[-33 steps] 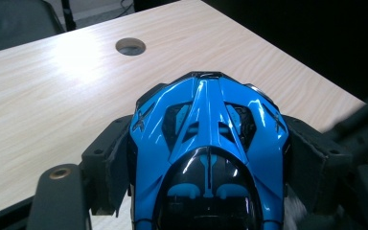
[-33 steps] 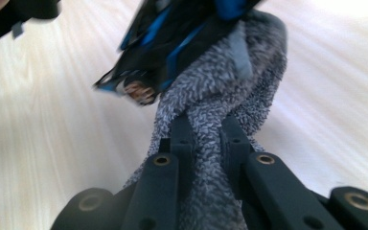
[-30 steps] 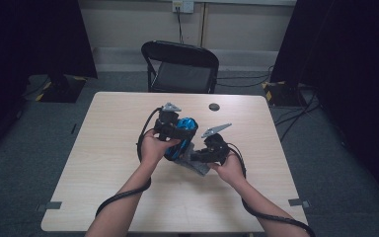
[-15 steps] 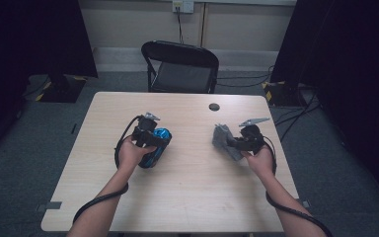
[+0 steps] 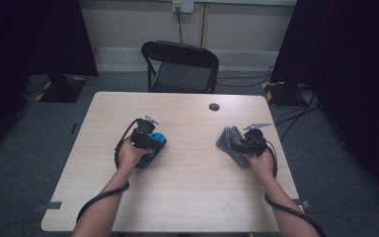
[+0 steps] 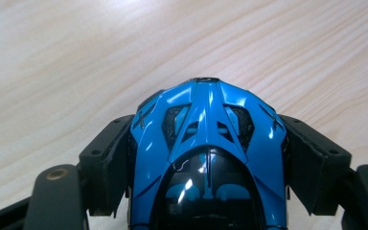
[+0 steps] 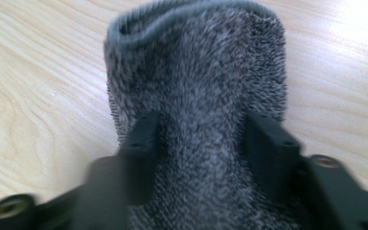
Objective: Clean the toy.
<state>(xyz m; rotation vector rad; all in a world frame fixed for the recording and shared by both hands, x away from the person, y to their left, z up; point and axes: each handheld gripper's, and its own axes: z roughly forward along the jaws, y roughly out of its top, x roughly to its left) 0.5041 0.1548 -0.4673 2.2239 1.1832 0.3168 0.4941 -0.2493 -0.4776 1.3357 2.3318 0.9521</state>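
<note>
Blue toy car (image 6: 206, 153) clamped in my left gripper (image 5: 150, 139) | right gripper (image 5: 237, 146) just been opening, grey cloth (image 7: 196, 96) between loosened jaws | table (image 5: 187, 197).

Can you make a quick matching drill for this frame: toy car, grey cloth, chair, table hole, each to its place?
1 blue toy car
2 grey cloth
3 black chair
4 round hole

A beyond the table's far edge
B between the left gripper's jaws
C in the tabletop, far side
D between the right gripper's jaws

Pairs: 1-B, 2-D, 3-A, 4-C
</note>
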